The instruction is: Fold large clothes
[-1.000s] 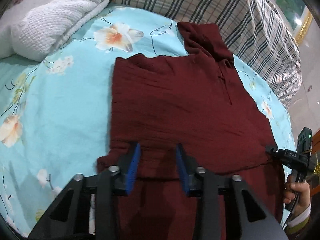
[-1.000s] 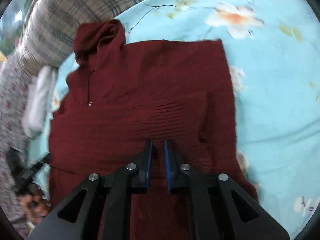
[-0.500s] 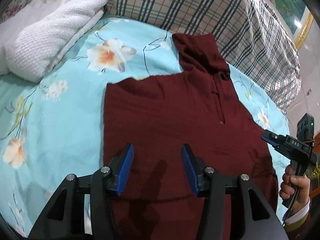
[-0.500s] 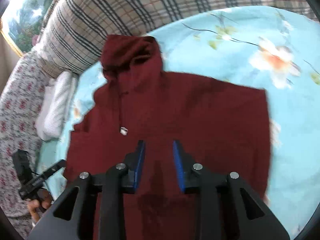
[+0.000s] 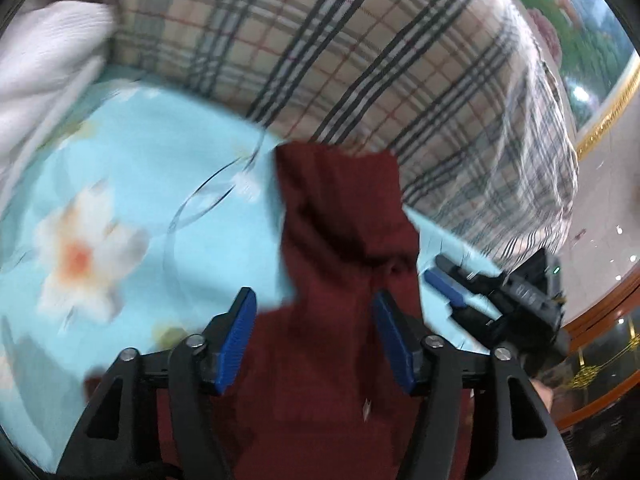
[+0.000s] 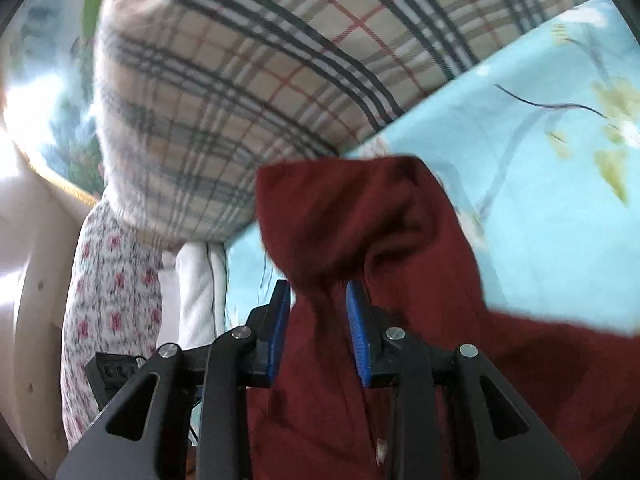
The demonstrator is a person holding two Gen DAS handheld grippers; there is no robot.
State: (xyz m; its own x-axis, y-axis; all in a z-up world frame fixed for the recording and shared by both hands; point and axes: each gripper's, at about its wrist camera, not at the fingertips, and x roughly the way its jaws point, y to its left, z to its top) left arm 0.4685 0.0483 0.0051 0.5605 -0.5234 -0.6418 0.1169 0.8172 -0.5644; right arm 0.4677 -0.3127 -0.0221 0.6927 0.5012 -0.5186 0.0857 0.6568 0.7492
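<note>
While the dark red hoodie (image 5: 332, 360) lies spread on the bed's pale blue floral sheet (image 5: 132, 184), its hood (image 5: 344, 208) points toward the plaid pillow (image 5: 360, 60) at the head of the bed and ends just short of it. Seen from the left wrist, the left claw (image 5: 314, 334) hangs over the garment where the hood meets the body; its blue pads (image 5: 236, 336) stand wide apart and are opening further, with cloth showing beneath the gap but nothing pinched between them. A small pale cord tip (image 5: 366, 414) lies on the chest of the hoodie below that claw. At the right of the same view the right claw (image 5: 450, 286) reaches in beside the hood, with part of a hand (image 5: 546, 394) visible behind it. From the right wrist, the right claw (image 6: 318, 330) sits over the hood's (image 6: 360, 216) base with its pads (image 6: 358, 340) parted a modest way, the fabric below them and not gripped. A folded white blanket (image 5: 44, 76) rests at the far left corner of the bed, and a floral pillow (image 6: 108, 300) lies off the bed's side. Both views are smeared by motion blur
</note>
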